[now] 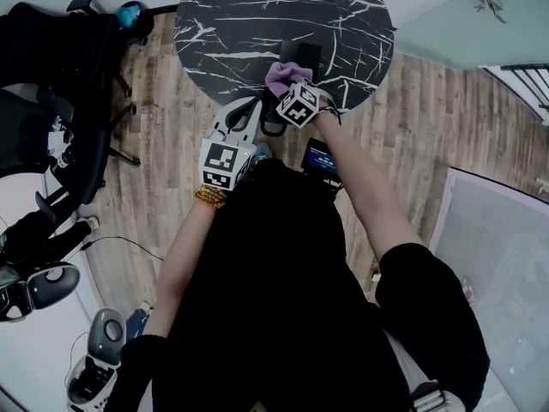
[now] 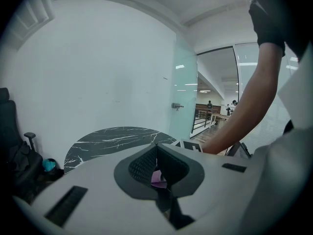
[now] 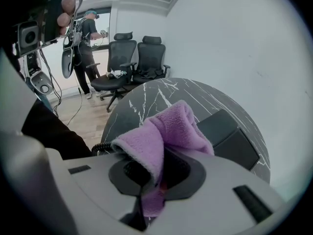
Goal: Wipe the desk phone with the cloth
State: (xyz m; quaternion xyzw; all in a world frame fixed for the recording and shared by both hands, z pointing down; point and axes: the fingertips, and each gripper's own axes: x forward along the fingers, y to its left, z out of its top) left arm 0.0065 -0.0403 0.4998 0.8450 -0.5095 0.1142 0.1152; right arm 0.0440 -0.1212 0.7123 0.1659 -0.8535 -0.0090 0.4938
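Observation:
The black desk phone point(image 1: 304, 56) sits at the near edge of the round black marble table point(image 1: 249, 15); in the right gripper view the desk phone point(image 3: 230, 138) lies just beyond the jaws, with its coiled cord point(image 3: 100, 147) at the left. My right gripper point(image 1: 290, 93) is shut on a purple cloth point(image 3: 166, 131), which bunches up over the jaw tips and hides them. The cloth point(image 1: 287, 75) hangs right beside the phone. My left gripper point(image 1: 255, 103) hovers to its left at the table edge, and its view shows the left gripper point(image 2: 156, 148) shut with nothing in it.
Black office chairs point(image 3: 129, 58) stand on the wood floor beyond the table, with a person point(image 3: 88, 33) standing near them. More dark chairs and gear point(image 1: 51, 50) fill the left side. A glass door point(image 2: 186, 97) is past the table. A small lit screen point(image 1: 320, 157) hangs at my waist.

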